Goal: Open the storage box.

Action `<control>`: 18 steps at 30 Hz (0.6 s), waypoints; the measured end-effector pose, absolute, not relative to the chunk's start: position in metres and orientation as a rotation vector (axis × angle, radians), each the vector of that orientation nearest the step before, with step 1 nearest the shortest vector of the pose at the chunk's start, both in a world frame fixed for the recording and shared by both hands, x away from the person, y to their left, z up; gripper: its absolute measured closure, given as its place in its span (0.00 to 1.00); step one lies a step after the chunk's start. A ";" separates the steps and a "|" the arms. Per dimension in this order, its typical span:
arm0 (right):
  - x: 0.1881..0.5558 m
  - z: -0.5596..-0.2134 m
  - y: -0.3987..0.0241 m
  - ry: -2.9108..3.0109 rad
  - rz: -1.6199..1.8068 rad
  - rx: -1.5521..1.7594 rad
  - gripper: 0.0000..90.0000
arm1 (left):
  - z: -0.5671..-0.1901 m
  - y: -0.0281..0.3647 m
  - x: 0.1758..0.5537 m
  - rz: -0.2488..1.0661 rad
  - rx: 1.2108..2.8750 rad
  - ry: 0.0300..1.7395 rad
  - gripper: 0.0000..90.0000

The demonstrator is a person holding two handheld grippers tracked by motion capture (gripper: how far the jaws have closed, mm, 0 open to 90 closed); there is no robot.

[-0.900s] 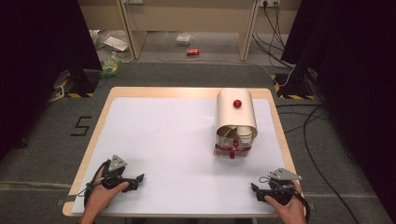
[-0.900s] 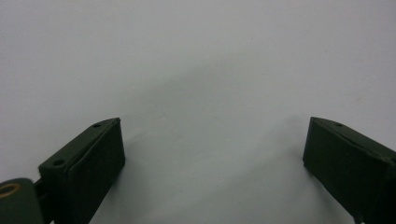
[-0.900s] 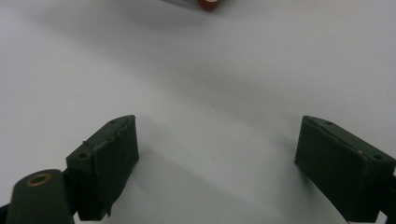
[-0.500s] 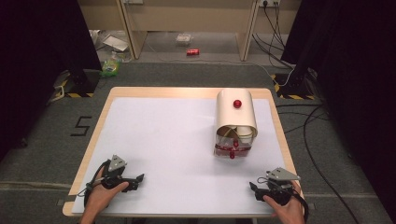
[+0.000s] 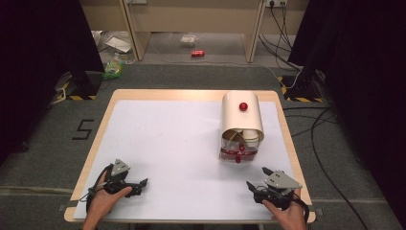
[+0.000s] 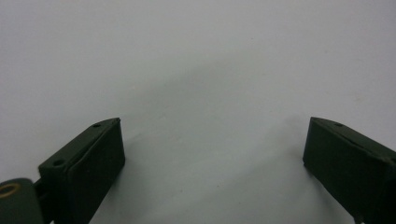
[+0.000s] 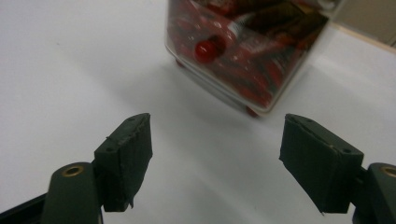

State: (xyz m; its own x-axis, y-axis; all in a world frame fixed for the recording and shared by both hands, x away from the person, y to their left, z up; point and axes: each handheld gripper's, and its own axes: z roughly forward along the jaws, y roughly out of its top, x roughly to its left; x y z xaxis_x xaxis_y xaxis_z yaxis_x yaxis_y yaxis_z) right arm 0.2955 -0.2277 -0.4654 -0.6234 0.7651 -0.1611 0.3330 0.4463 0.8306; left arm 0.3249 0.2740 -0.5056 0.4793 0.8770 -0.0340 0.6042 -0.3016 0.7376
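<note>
A white tabletop (image 5: 182,143) with a pale wood rim, seen from above. At its near left corner a person's left hand holds the left tool (image 5: 125,182), its two black jaws spread wide over bare white surface, gripping nothing. Toward the far right stands a cream container with a rounded roll-top lid (image 5: 242,115) and a small red knob (image 5: 243,106) on top. Its front hangs partly open over a clear lower section (image 7: 243,51) that holds red and dark items, too blurred to name, with a second red knob (image 7: 205,49) at the front. At the near right corner the right tool (image 5: 261,188) points toward that container, well short of it, jaws also spread and empty

The shell looks like thin, stiff plastic or metal: probably light, smooth and slippery, likely to slide if pushed. The red knobs seem the surest places to pinch, the lid's curved flanks the poorest
</note>
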 end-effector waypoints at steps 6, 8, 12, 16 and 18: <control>0.296 -0.462 -0.216 2.154 1.089 0.780 0.29 | -0.506 0.274 0.325 0.496 2.024 1.222 0.05; 0.297 -0.462 -0.214 2.143 1.096 0.751 0.29 | -0.506 0.274 0.325 0.496 2.025 1.222 0.05; 0.299 -0.461 -0.211 2.130 1.090 0.715 0.30 | -0.506 0.274 0.325 0.496 2.025 1.222 0.05; 0.302 -0.460 -0.208 2.126 1.069 0.703 0.31 | -0.506 0.274 0.325 0.497 2.025 1.222 0.05; 0.303 -0.460 -0.206 2.124 1.070 0.692 0.31 | -0.506 0.274 0.325 0.497 2.025 1.222 0.05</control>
State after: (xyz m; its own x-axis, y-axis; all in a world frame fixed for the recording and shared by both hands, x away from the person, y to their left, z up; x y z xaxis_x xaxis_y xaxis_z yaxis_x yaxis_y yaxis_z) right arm 0.3026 -0.2065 -0.4600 -0.6475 0.6947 -0.3133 0.1620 0.5271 0.8342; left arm 0.3249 0.2740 -0.5056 0.4793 0.8770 -0.0343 0.6043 -0.3015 0.7375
